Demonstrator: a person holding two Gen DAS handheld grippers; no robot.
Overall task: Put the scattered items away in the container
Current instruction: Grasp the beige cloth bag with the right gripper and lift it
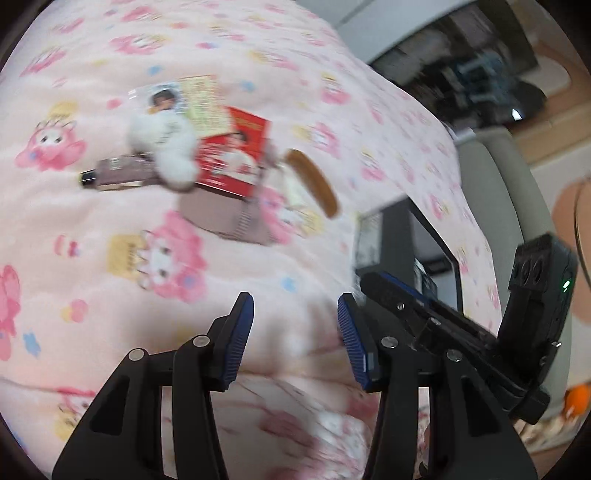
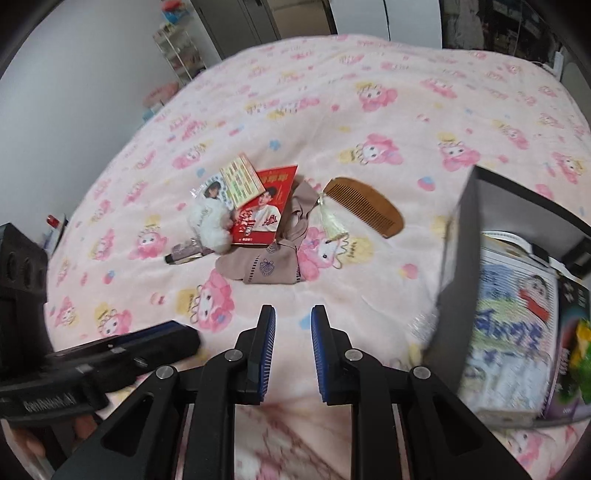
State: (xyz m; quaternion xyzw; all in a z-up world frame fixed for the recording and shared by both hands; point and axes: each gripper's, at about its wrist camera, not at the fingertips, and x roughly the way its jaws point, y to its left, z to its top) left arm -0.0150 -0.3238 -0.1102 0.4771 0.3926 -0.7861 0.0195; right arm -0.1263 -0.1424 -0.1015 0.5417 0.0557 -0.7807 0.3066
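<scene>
A heap of small items lies mid-bed: a red booklet point(image 2: 266, 210), a white plush point(image 2: 210, 225), printed cards point(image 2: 240, 181), a dark tube point(image 2: 184, 254), beige socks point(image 2: 266, 266) and a wooden comb point(image 2: 365, 206) with a pale tassel point(image 2: 332, 221). The dark container point(image 2: 458, 266) stands at the right and holds books and packets. My right gripper point(image 2: 293, 325) hovers short of the heap, jaws narrowly apart and empty. In the left wrist view the red booklet point(image 1: 232, 158), comb point(image 1: 314, 181) and container point(image 1: 399, 236) show blurred. My left gripper point(image 1: 295, 328) is open and empty above the blanket.
A pink cartoon-print blanket point(image 2: 369, 110) covers the whole bed. A wire shelf point(image 2: 181, 51) and pale wall stand beyond its far left edge, and wardrobe doors point(image 2: 258, 18) behind. The other gripper point(image 2: 110, 350) crosses the lower left. The left wrist view shows a grey padded edge point(image 1: 517, 192) past the bed.
</scene>
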